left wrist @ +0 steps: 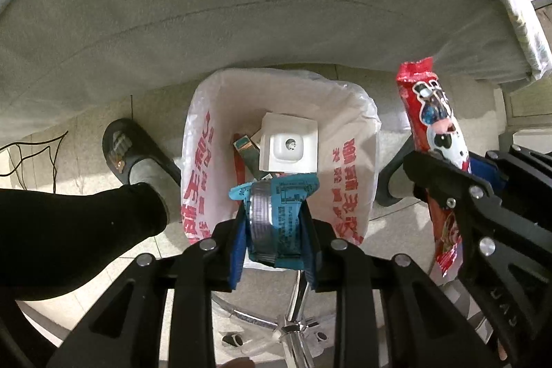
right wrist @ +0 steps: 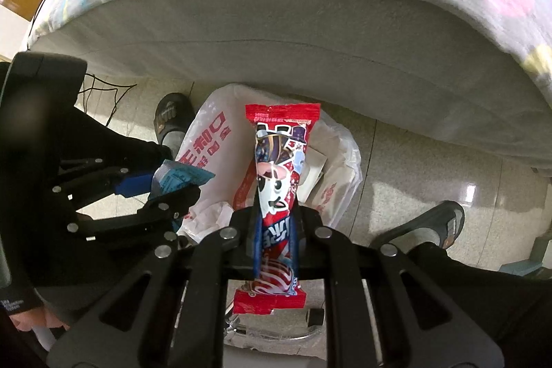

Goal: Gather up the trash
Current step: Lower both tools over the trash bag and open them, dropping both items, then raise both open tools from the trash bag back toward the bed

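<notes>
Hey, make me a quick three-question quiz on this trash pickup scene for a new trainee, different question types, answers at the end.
1. True or false: the left gripper holds a blue wrapper above the lined trash bin.
2. Multiple choice: what is the right gripper shut on? A) a white box B) a red snack wrapper C) a slipper
3. Fill in: a white ____ already lies inside the bin.

Key: 1 true; 2 B; 3 box
</notes>
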### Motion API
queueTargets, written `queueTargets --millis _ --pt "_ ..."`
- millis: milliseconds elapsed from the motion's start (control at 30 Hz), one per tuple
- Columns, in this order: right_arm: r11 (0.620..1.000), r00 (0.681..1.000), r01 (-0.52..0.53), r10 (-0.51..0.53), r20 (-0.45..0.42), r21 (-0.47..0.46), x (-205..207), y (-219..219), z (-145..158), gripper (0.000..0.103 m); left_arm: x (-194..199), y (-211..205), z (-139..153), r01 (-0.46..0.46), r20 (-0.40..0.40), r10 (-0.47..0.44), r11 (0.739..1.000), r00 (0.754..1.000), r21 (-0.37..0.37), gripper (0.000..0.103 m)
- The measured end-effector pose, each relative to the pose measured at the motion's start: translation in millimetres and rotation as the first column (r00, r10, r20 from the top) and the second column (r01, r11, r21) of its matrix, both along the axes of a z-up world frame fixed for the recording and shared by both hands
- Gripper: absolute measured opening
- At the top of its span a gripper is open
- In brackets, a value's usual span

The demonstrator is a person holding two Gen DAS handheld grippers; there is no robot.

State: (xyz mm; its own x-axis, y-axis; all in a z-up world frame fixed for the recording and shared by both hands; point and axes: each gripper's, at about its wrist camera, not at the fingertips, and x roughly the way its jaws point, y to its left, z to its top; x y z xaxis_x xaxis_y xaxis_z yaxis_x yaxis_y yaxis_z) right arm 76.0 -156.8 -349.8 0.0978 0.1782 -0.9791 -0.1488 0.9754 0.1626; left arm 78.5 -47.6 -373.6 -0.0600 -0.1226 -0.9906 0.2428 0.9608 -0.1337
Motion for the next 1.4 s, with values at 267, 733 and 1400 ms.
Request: queueTargets --millis 267,733,1400 --pt "0.999 0.999 0.05 -0.05 -0.006 -0.001 3.2 -7.0 0.0 0.037 0.3 4.5 -1.4 -0.015 -0.002 0.016 1.0 1.0 0.014 0.072" --pt "0.994 0.994 0.108 -0.108 0.0 0.031 4.3 -18.6 7.0 0.038 2.6 12.0 2.4 -0.042 0.015 0.042 0.999 0.999 0.0 0.08" --pt "0.979 0.982 0.174 -0.181 0.059 0.105 -13.4 -38.0 47.2 0.05 0.5 20.6 39.4 -0.076 0.148 0.079 0.997 0.986 -0.026 0.081"
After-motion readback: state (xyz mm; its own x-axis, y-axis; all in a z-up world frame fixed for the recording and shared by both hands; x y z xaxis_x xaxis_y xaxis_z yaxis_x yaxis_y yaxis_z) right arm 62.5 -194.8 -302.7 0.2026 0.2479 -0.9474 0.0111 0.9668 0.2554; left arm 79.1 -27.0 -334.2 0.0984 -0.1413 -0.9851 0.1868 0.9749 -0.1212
